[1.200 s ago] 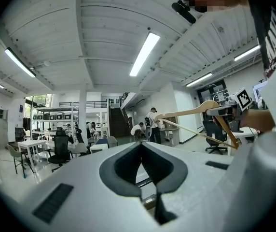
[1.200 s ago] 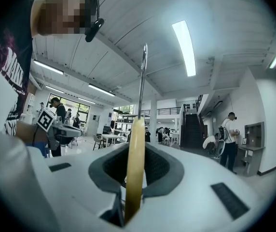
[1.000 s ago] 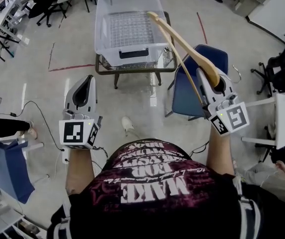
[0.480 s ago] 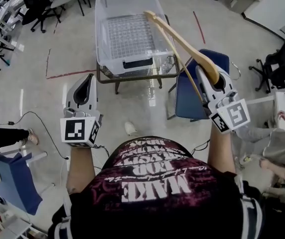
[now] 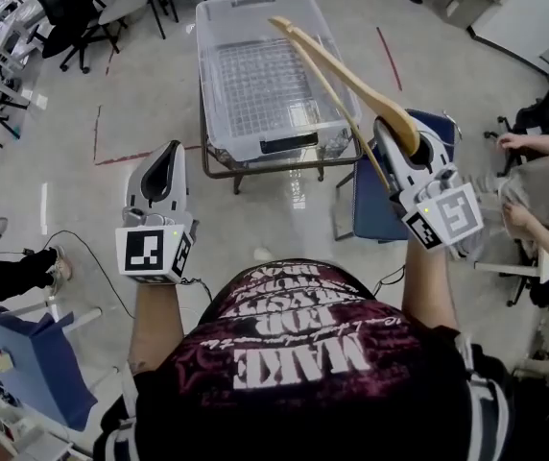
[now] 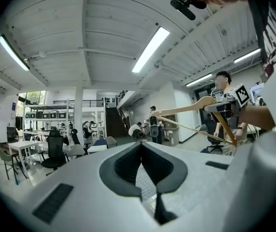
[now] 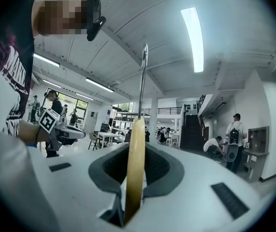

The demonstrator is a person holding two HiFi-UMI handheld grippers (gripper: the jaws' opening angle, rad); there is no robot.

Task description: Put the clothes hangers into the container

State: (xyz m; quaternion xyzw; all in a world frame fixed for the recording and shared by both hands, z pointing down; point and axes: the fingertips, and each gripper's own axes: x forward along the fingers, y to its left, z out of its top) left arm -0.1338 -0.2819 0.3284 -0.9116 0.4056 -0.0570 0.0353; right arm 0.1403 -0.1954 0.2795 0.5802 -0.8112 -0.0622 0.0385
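Note:
A clear plastic container (image 5: 219,113) stands on a small metal-framed table straight ahead in the head view. My right gripper (image 5: 401,150) is shut on one end of a wooden clothes hanger (image 5: 351,80), held out level. The hanger's far end reaches over the container's open top. In the right gripper view the hanger (image 7: 134,168) stands edge-on between the jaws, its metal hook (image 7: 143,81) pointing up. My left gripper (image 5: 167,154) is held out level to the left of the container's table, shut and empty. The left gripper view shows the hanger (image 6: 186,111) off to the right.
A blue chair (image 5: 375,205) stands right of the table, under my right gripper. A seated person (image 5: 534,176) is at the far right. Office chairs (image 5: 73,8) and desks fill the top left. A red tape line (image 5: 126,155) and a cable (image 5: 83,248) lie on the floor.
Both grippers have moved forward, and the container now lies closer. The hanger's far end reaches further over the container's opening. A seated person has come into view at the right.

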